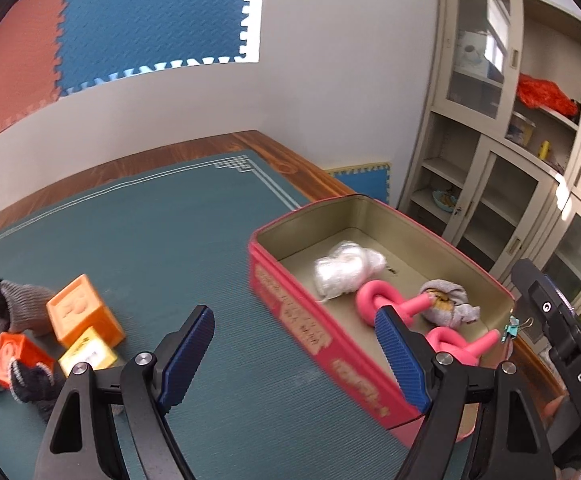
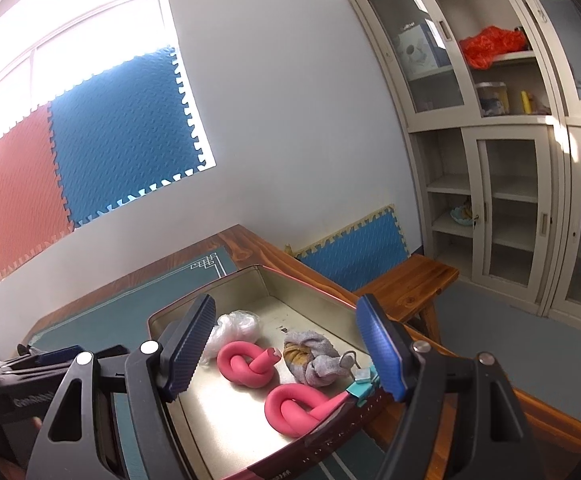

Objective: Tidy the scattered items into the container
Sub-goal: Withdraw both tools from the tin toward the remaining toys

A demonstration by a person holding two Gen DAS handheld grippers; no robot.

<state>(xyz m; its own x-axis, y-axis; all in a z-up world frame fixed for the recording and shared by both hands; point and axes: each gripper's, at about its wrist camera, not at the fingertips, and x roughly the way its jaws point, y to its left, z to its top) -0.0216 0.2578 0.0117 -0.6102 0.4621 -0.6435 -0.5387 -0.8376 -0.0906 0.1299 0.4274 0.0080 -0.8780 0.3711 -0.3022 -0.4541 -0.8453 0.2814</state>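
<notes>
Tin: I see a long red metal tin with a gold inside [image 1: 322,336] sitting on the dark green mat [image 1: 150,248] on my brown wooden desk [image 1: 282,162]. Its long side runs from near me away toward the back corner of the desk.
In the tin: a crinkly see-through plastic bundle [image 1: 346,266] lies at the far end. Two pink foam tubes tied in knots come next, one [image 2: 246,364] beside the bundle and one [image 2: 294,406] closer to me. The loose end of the near one points at the tin's right wall. A grey rolled-up cloth with a yellow patch [image 2: 314,356] lies by the right wall.
Clip: a small teal binder clip [image 1: 512,330] sits on the tin's right rim.
Still out on the mat: a big orange block [image 1: 82,312], a small orange block [image 1: 14,354] and a yellow block [image 1: 88,354] sit close together, well away from the tin on the left. Grey and black knit gloves [image 1: 6,308] lie around them.
Left gripper [image 1: 298,344]: my jaws are spread wide with nothing in them. One blue pad is over the mat and the other is over the tin.
Right gripper [image 2: 290,344]: my jaws are spread too and hold nothing. They hang over the tin.
</notes>
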